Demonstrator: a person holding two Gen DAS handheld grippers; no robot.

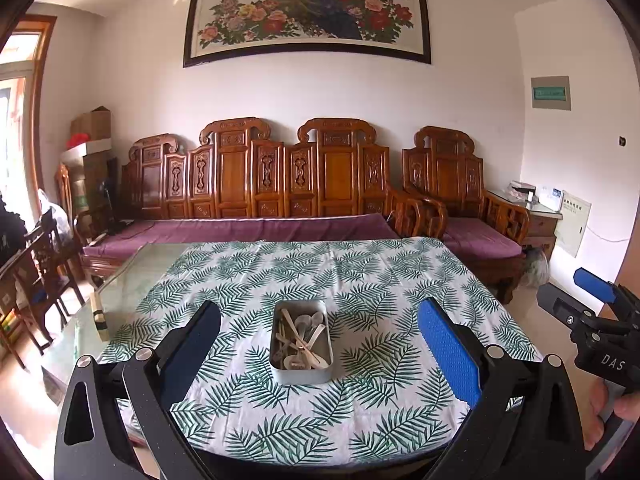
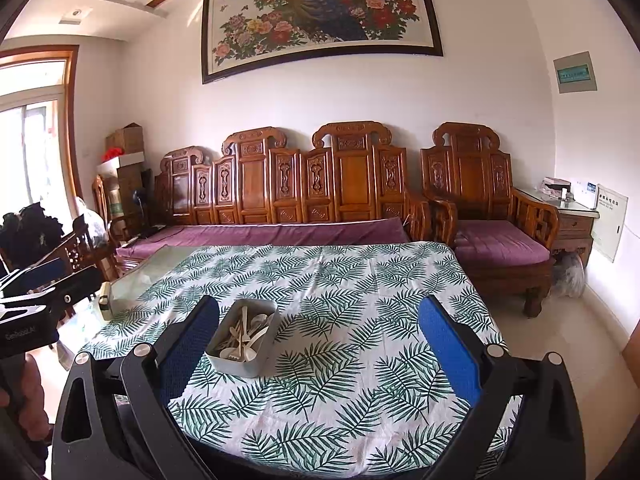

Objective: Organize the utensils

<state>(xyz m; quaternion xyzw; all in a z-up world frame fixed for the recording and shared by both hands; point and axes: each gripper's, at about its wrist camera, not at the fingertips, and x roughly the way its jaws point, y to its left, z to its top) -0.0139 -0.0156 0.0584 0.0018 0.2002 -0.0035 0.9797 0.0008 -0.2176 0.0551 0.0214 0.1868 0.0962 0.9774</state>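
Left gripper held above near edge of tabletop, jaws spread wide, nothing between the blue pads. Right gripper likewise wide open and empty, held level with the left; each shows at the margin of the other's view, a hand on the right one's handle. Metal tin sits on leaf-print tablecloth, near tabletop's middle, clear of both grippers. Inside: loose heap of pale utensils, spoons and slim sticks, lying crossed; exact count cannot be told. Bare glass of tabletop shows at left, with a small cream object on it. Carved wooden sofa with purple cushions behind.
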